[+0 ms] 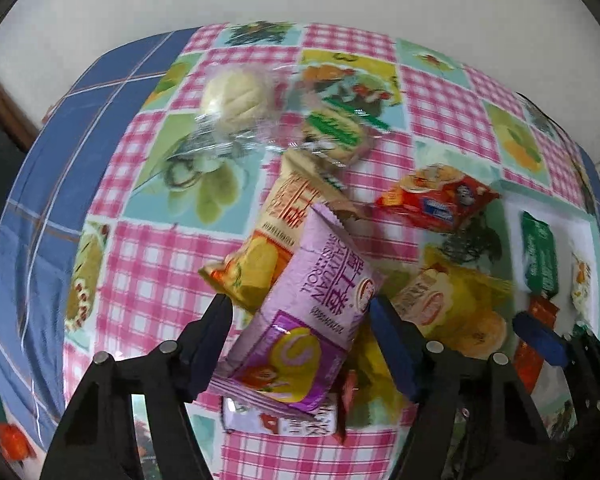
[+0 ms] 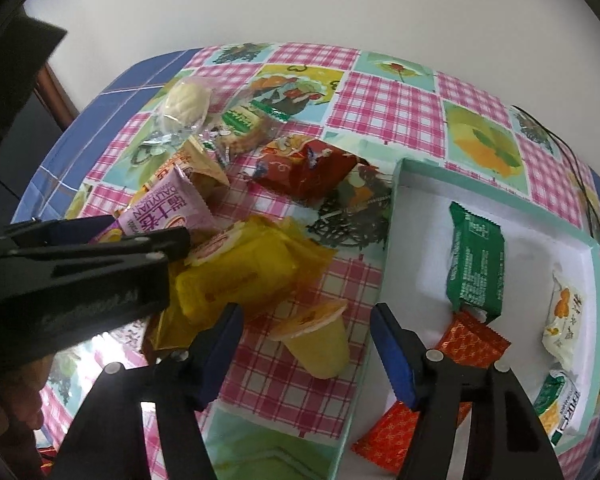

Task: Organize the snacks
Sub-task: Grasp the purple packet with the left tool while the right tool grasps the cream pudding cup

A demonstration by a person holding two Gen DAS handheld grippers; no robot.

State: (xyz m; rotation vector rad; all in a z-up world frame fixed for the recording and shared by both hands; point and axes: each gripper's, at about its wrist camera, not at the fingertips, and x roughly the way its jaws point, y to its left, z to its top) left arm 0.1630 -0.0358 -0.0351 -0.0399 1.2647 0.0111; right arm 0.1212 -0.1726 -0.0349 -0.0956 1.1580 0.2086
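Observation:
My left gripper (image 1: pixel 300 320) is around a purple Swiss-roll packet (image 1: pixel 312 312); its jaws stand wide and I cannot tell whether they press it. The packet also shows in the right wrist view (image 2: pixel 168 212), between the left gripper's fingers (image 2: pixel 148 244). My right gripper (image 2: pixel 306 328) is open and empty over a yellow jelly cup (image 2: pixel 320 340) lying on its side. A shallow white box (image 2: pixel 416 272) on the right holds a green packet (image 2: pixel 476 260), orange packets (image 2: pixel 472 344) and others. A pile of yellow packets (image 2: pixel 244 276) lies on the tablecloth.
A red packet (image 2: pixel 308 168), a clear-wrapped bun (image 2: pixel 184 104), a green-labelled biscuit pack (image 2: pixel 244 124) and a cream-orange cake packet (image 1: pixel 276 232) lie on the checked tablecloth (image 2: pixel 380 96). A white wall stands behind the table. A black cable (image 2: pixel 556 140) runs at the far right edge.

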